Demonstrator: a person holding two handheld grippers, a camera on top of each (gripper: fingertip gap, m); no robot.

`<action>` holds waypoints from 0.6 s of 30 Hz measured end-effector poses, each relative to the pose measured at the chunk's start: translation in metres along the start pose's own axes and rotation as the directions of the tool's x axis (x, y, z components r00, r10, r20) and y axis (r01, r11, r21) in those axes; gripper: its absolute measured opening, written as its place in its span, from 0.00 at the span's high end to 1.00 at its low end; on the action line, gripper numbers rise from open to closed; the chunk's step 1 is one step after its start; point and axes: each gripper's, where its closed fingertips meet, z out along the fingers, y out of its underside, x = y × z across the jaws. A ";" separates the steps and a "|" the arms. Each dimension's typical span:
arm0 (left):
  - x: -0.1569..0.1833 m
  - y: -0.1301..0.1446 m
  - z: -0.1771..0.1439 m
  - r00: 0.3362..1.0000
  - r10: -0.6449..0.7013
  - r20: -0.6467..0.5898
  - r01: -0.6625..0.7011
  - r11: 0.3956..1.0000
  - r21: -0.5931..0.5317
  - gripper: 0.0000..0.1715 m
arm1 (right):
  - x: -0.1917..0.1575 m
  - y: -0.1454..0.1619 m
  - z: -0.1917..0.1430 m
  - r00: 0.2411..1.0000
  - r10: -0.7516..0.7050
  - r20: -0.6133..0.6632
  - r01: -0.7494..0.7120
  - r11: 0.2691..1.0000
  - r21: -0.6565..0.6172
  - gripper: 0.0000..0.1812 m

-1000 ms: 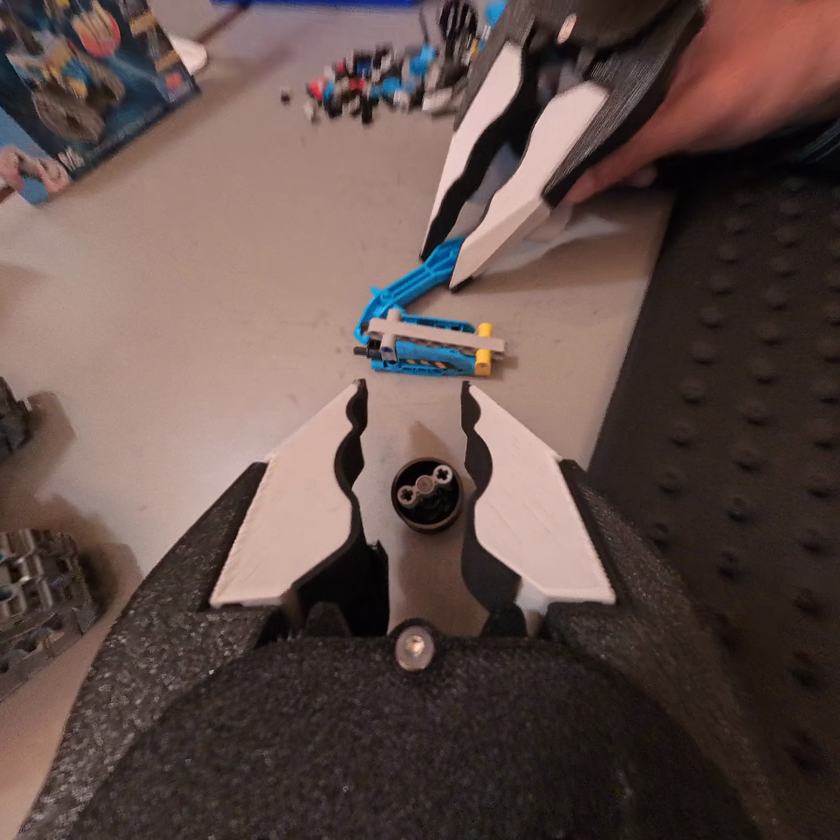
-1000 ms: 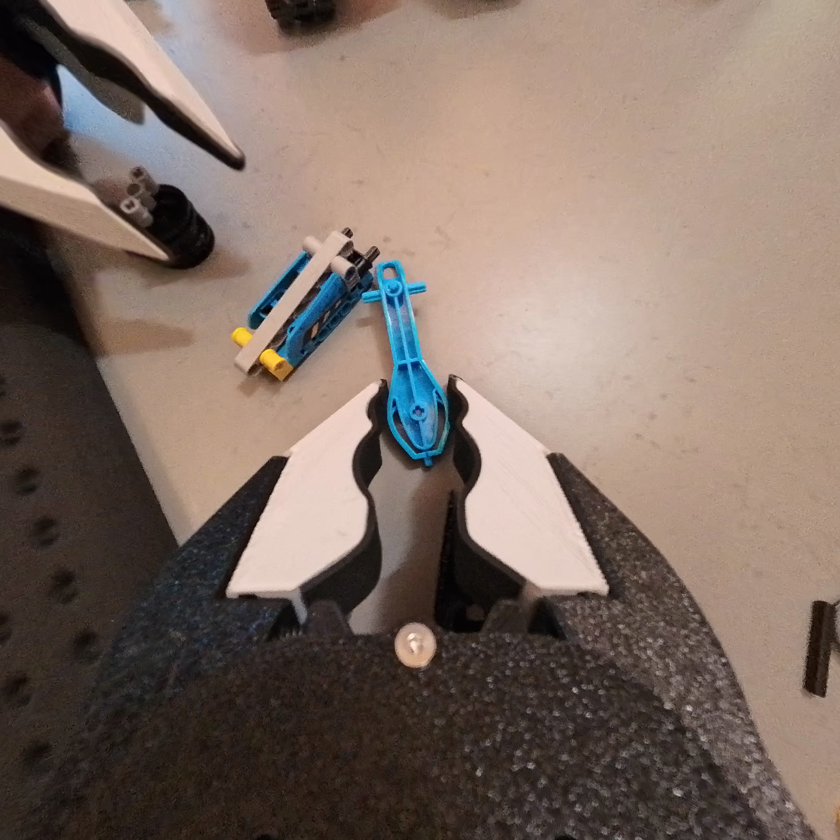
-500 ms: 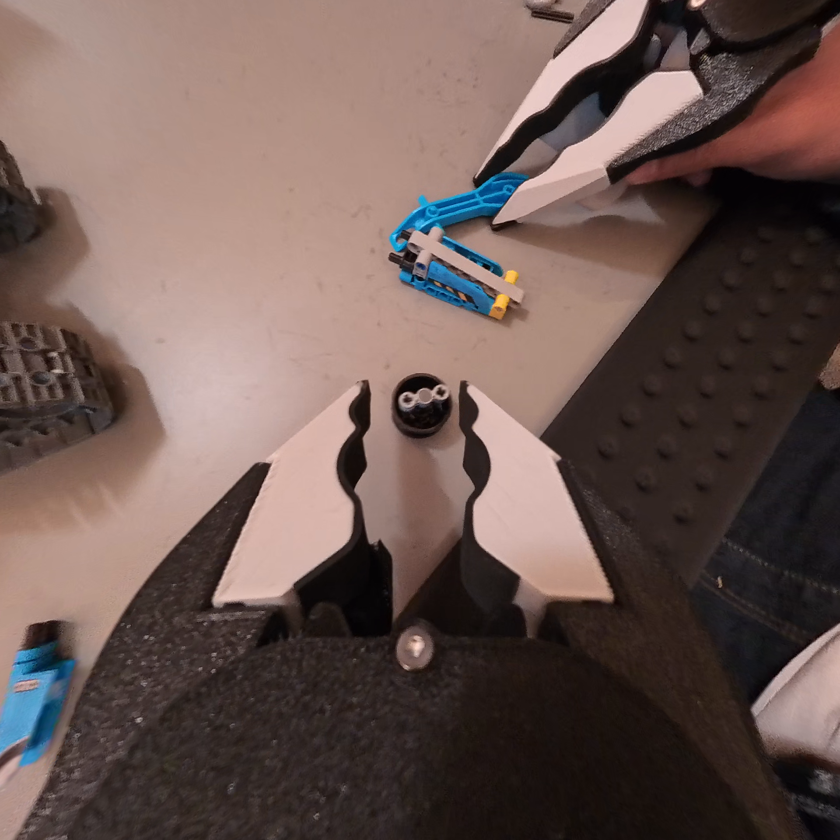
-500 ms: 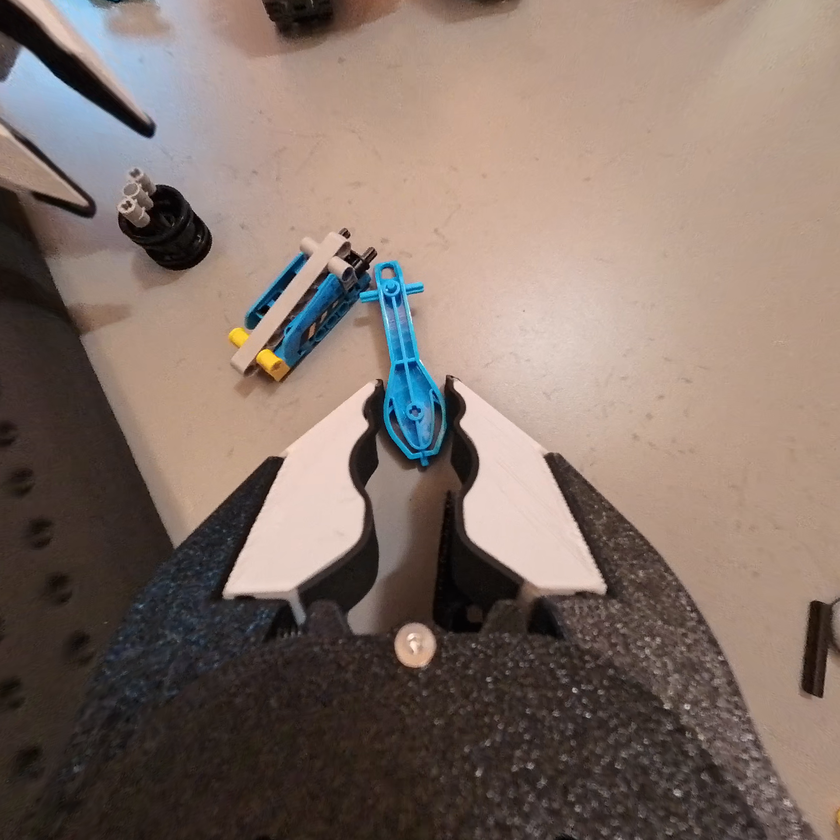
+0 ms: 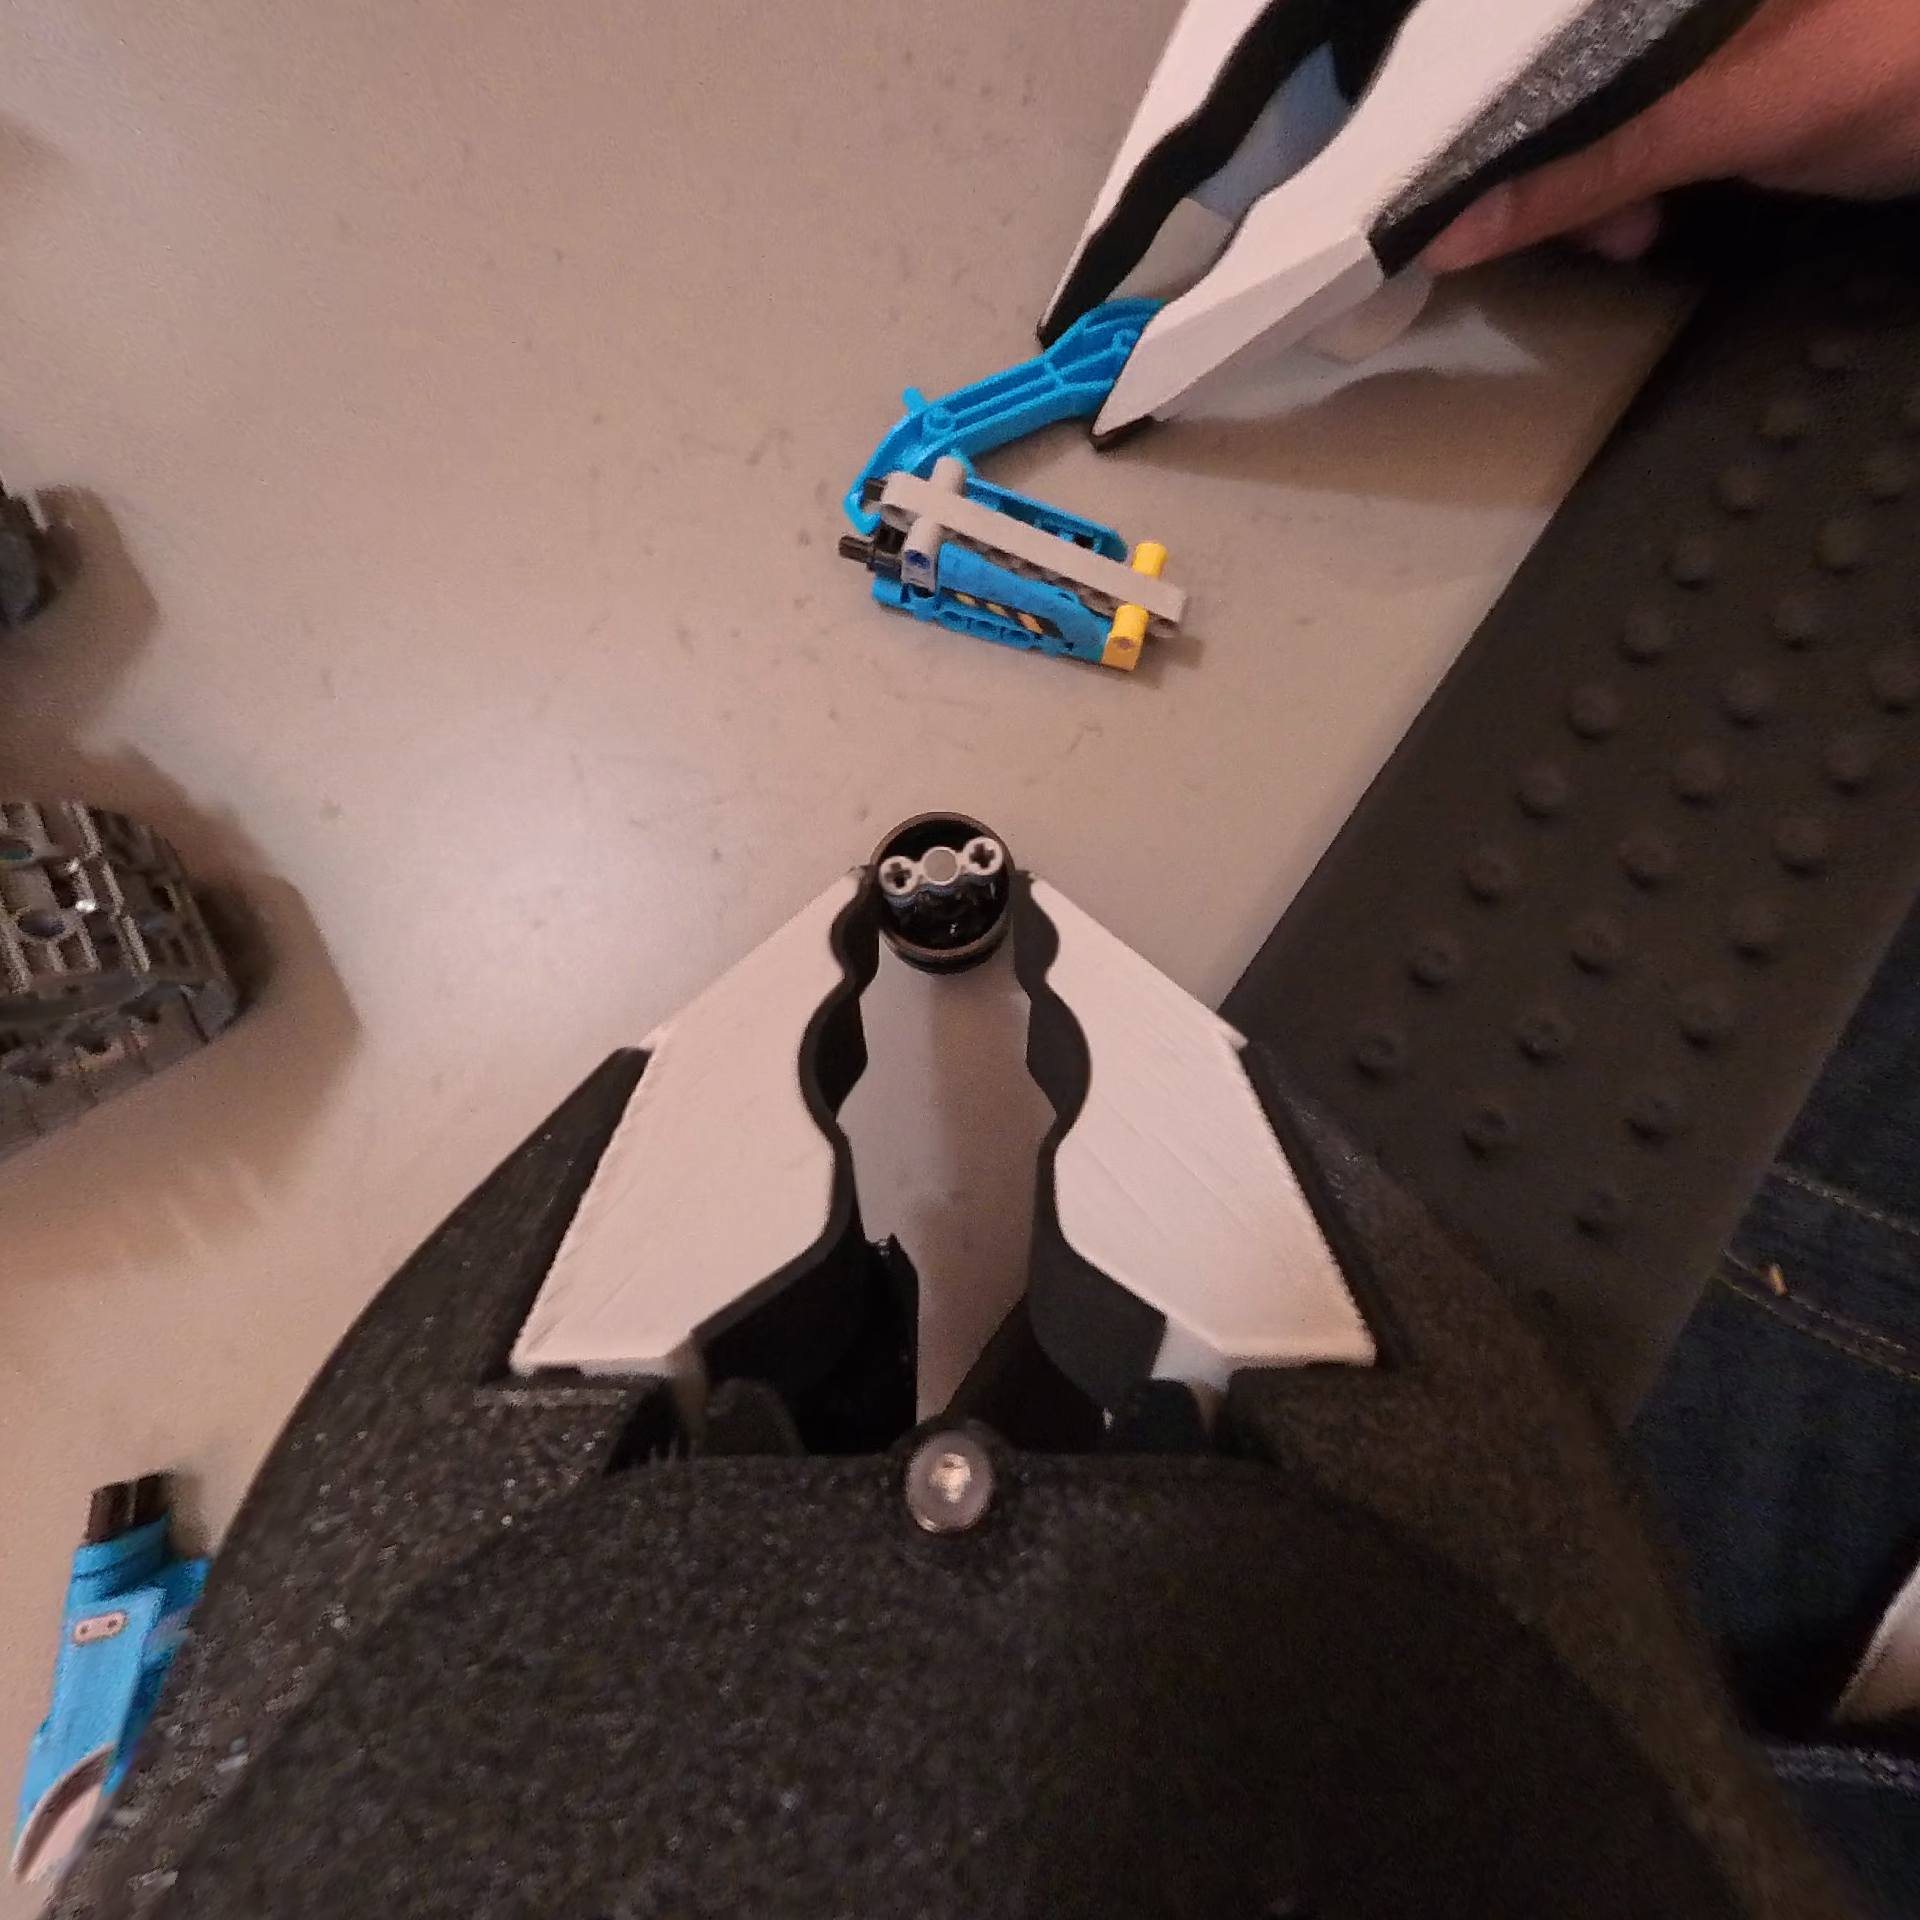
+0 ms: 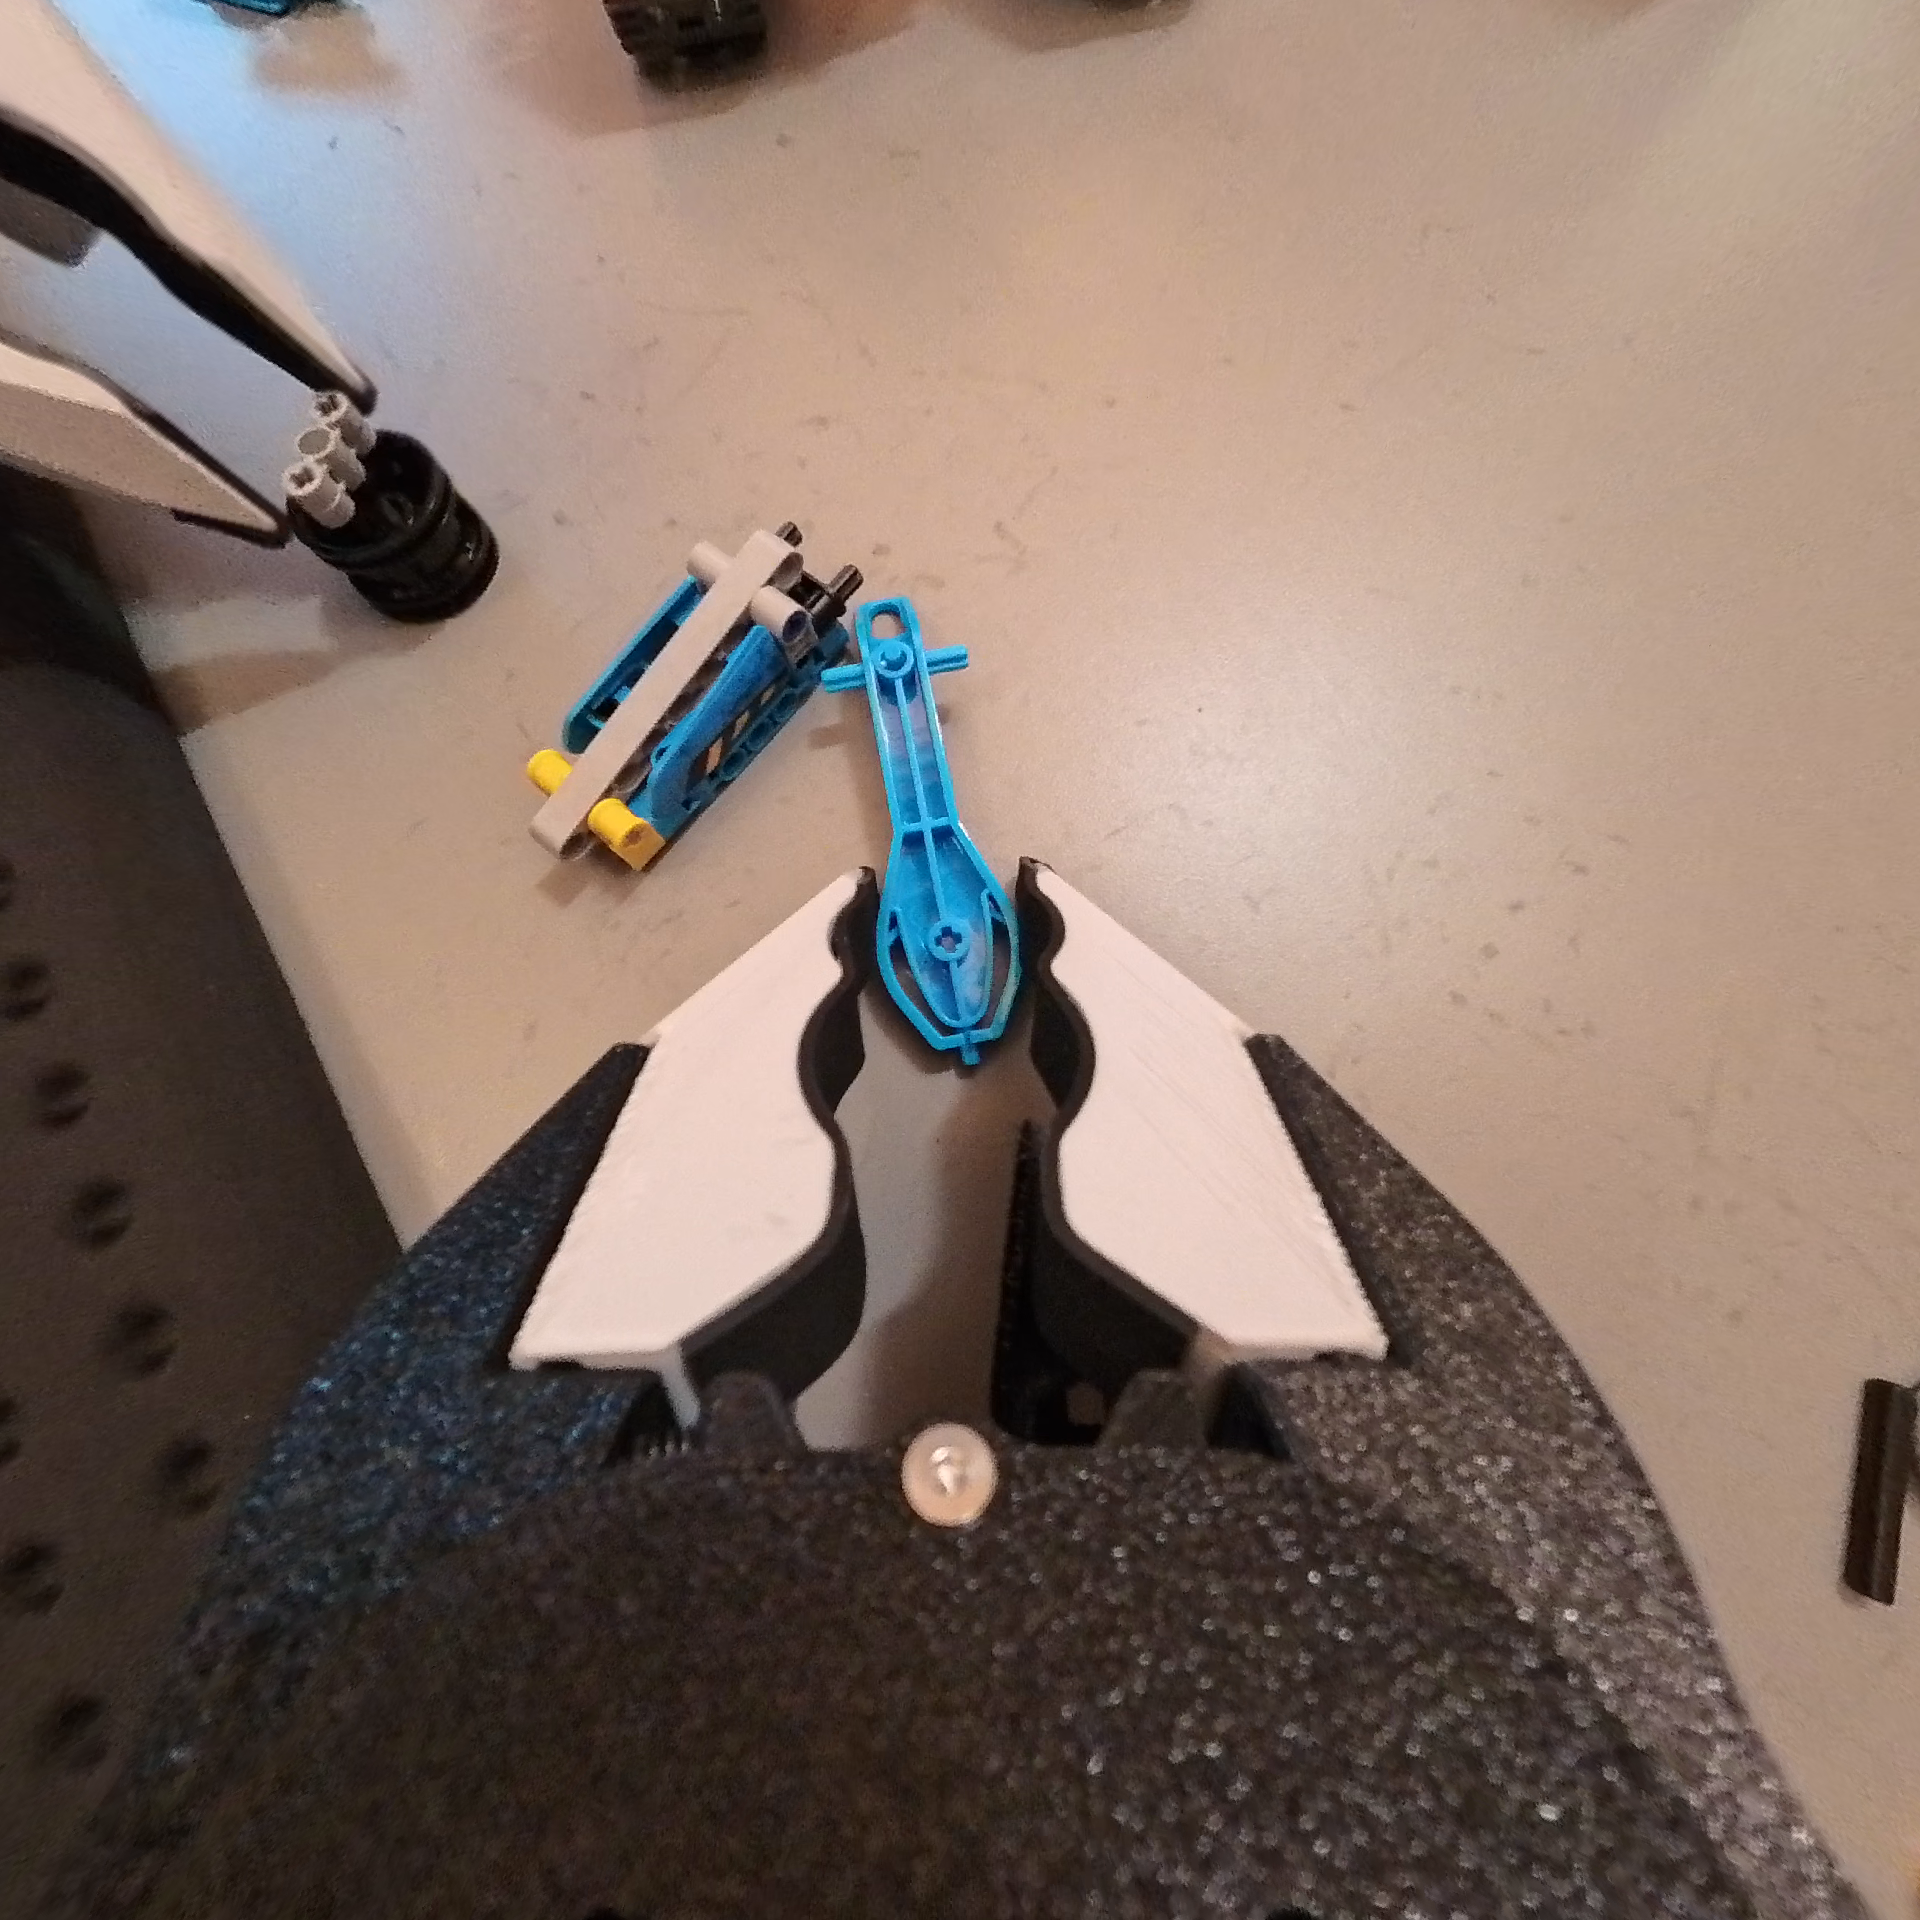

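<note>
A: Start on the left. What does the left gripper point(image 5: 940, 883) have?

B: A small black wheel point(image 5: 940, 914) with a grey connector point(image 5: 940, 865) standing in its hub sits right between its fingertips, on the beige table point(image 5: 468, 416). The pads look to be touching the wheel's sides, though whether they are truly clamped on it I cannot tell.

A: And beside it?

B: Farther left lie grey tread pieces point(image 5: 94, 966), and a blue part point(image 5: 94, 1662) near the lower edge. Ahead of the wheel, well apart, is a blue-and-grey assembly with yellow pins point(image 5: 1013, 571).

A: Now the right side.

B: The right gripper point(image 6: 945, 883) is closed around the wide oval end of a blue blade-shaped piece point(image 6: 940, 831). The piece lies flat on the table, its narrow end pointing away, just beside the assembly point(image 6: 686, 707). Both fingers press its sides.

A: Anything else there?

B: A dark studded mat point(image 6: 94, 1039) borders the table on the left of that view, and a black rod point(image 6: 1881, 1496) lies at the far right edge. A hand point(image 5: 1714, 125) holds the right gripper.

A: Any containers?

B: None that I can see.
</note>
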 end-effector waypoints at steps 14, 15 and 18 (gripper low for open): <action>0.012 -0.003 -0.012 0.876 0.447 -0.181 -0.478 0.854 -0.204 0.87 | 0.000 0.000 0.000 1.000 0.019 0.023 -0.019 1.000 0.008 0.86; 0.013 -0.002 -0.009 0.871 0.439 -0.222 -0.485 0.842 -0.236 0.86 | 0.000 0.000 0.000 0.999 0.022 0.026 -0.022 1.000 0.009 0.86; 0.014 0.003 0.001 0.856 0.419 -0.304 -0.502 0.814 -0.292 0.86 | 0.000 0.000 0.000 0.999 0.025 0.029 -0.025 1.000 0.010 0.86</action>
